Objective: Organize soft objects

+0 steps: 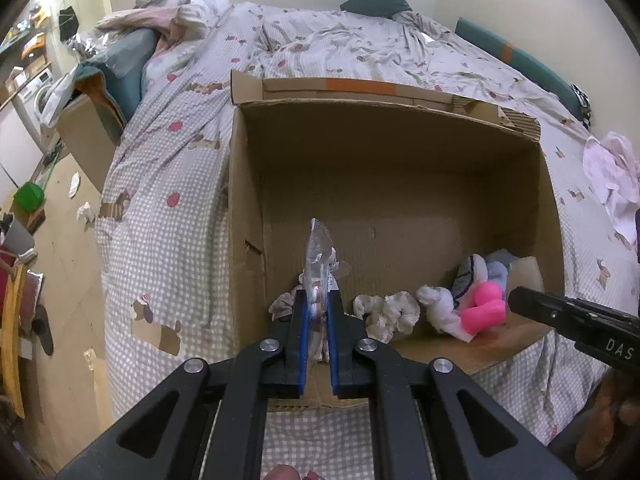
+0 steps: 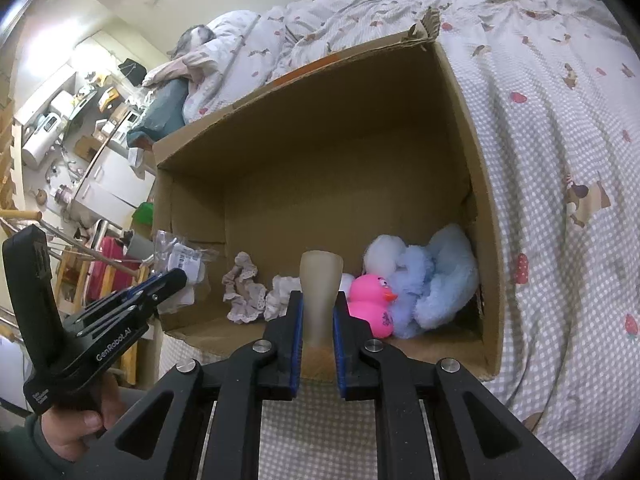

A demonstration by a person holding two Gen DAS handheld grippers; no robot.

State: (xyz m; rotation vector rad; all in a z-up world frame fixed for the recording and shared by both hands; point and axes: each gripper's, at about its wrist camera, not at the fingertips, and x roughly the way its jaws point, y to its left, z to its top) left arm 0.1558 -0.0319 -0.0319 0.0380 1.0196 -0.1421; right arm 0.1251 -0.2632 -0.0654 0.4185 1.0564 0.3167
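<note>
Left gripper [image 1: 317,312] fingers clamped on clear plastic packet [image 1: 318,256]; right gripper [image 2: 317,312] fingers clamped on translucent rubbery piece [image 2: 320,292]. Both at open front of cardboard box [image 2: 320,92] on bed. Advice: reach deeper, release beside pink duck [image 2: 370,304], avoid scrunchies [image 2: 244,296].

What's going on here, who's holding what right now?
Soft items are being sorted into a cardboard box on the bed. The left gripper is clamped on a clear plastic packet; the right gripper grips a translucent beige cup-shaped piece. A pink duck, blue plush and scrunchies already sit inside.
</note>
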